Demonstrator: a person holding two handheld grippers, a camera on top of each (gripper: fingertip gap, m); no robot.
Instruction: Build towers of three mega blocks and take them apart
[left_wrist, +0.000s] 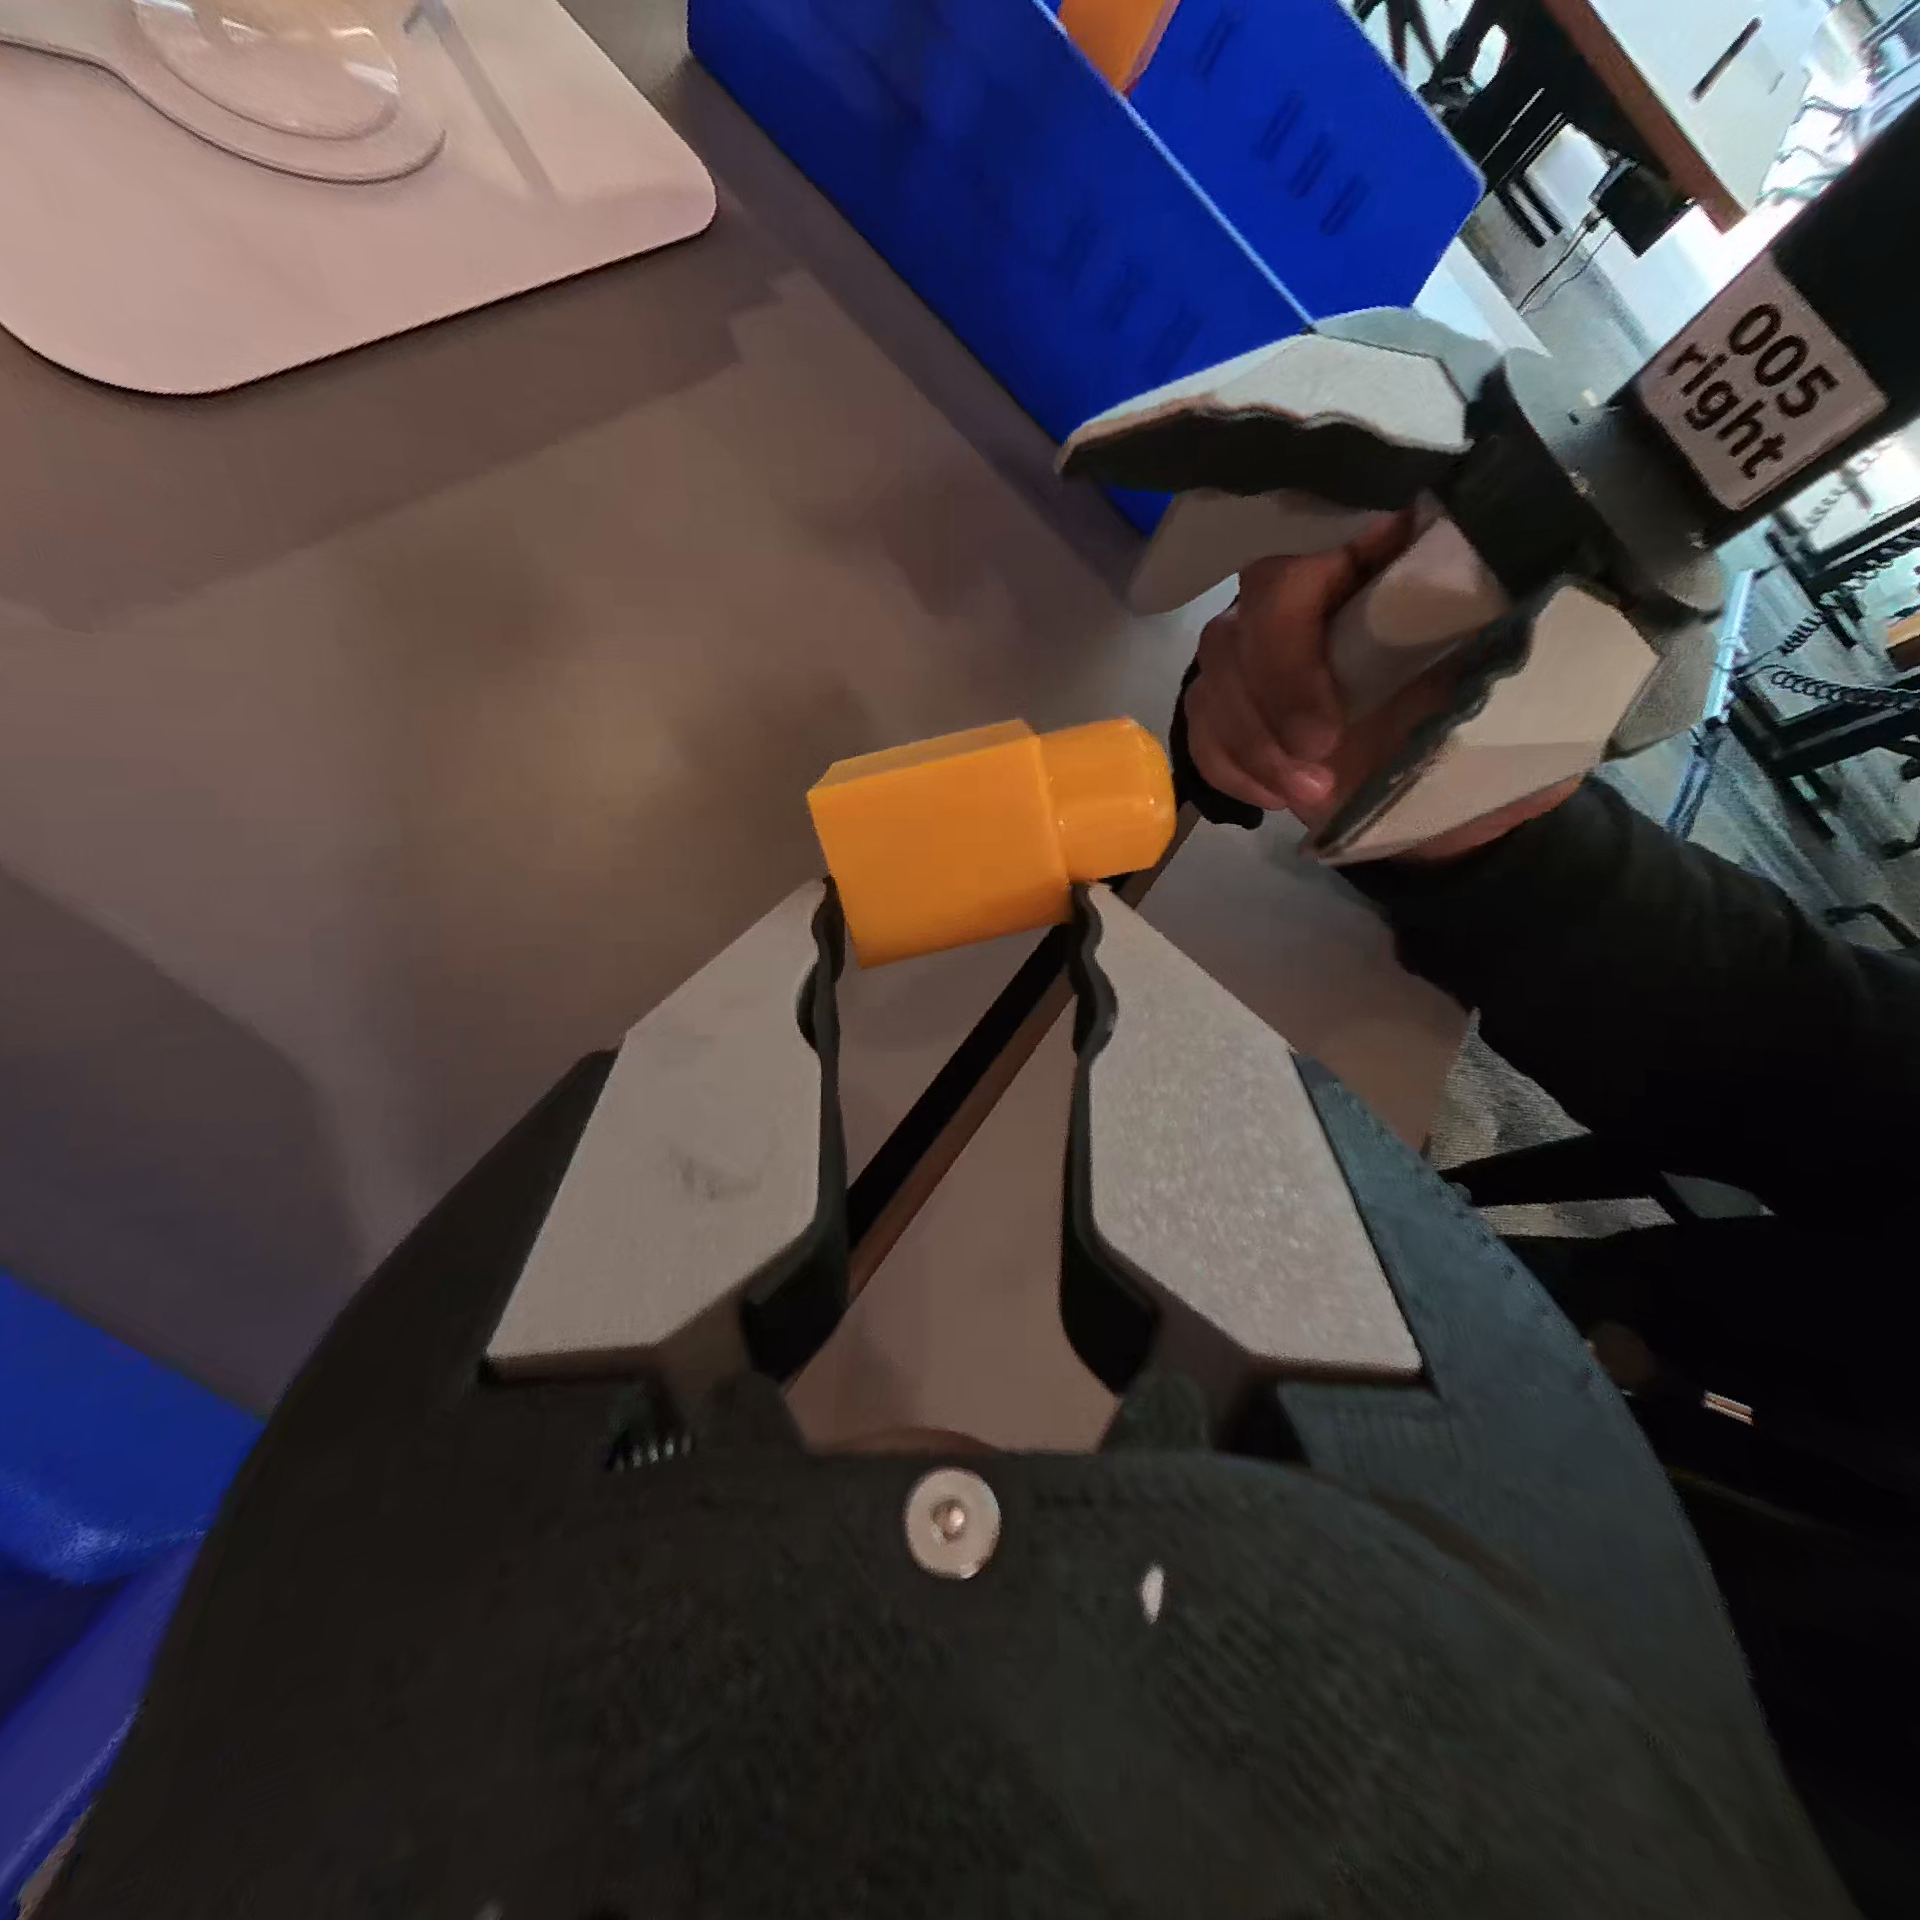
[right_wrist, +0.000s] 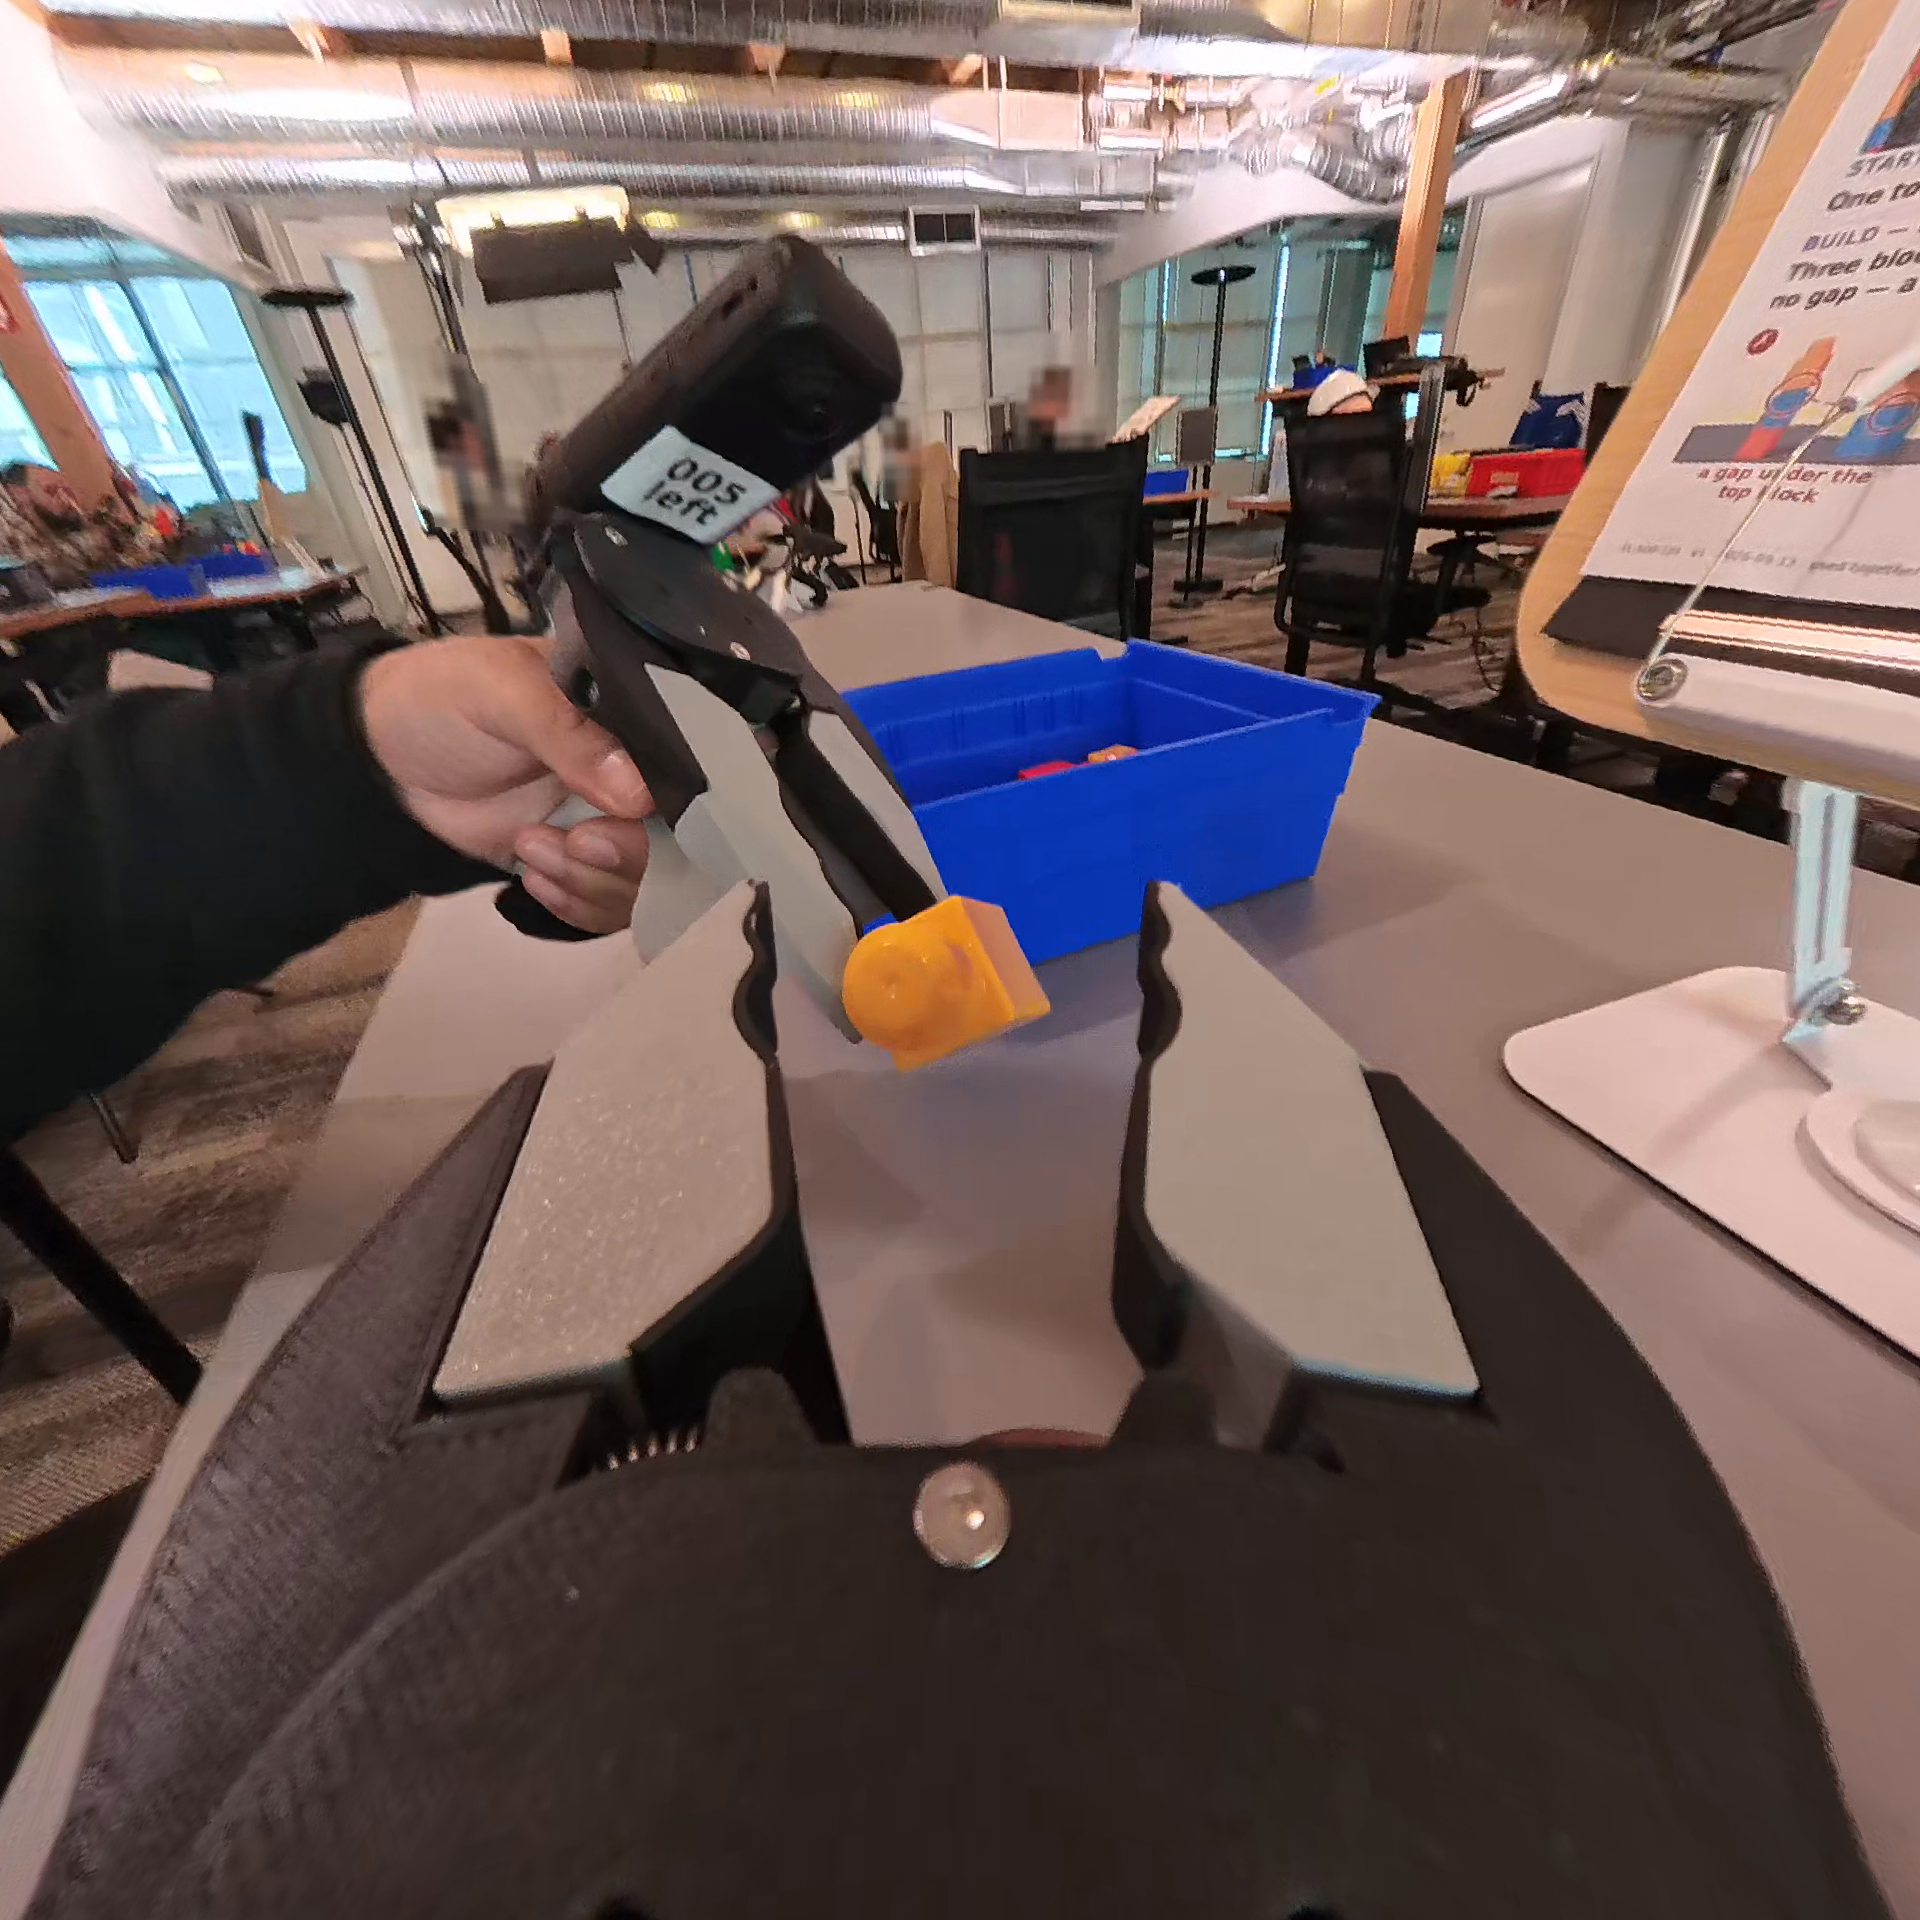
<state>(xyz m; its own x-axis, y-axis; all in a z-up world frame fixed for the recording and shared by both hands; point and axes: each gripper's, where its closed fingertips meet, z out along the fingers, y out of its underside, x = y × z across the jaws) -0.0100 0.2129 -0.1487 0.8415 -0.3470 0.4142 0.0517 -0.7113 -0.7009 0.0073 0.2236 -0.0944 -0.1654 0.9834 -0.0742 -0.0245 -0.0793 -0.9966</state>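
The left hand-held gripper (left_wrist: 956, 902) pinches an orange block (left_wrist: 987, 842) above the grey desk (left_wrist: 416, 644); the right hand-held gripper (right_wrist: 956, 935) gapes wide, empty, near a blue bin (right_wrist: 1122, 831).

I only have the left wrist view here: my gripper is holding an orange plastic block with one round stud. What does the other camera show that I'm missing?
Observer: The right gripper is open and empty, aimed at your orange plastic block.
Operator: Which way does the stud face?
Observer: Toward the right gripper; the round stud's end looks almost straight at its camera.
Operator: Any more blocks nearby?
Observer: Yes, the open blue plastic bin behind the block holds at least a red piece and an orange piece.
Operator: Anything else on the table?
Observer: A white stand carrying a printed instruction sheet, on the right side.
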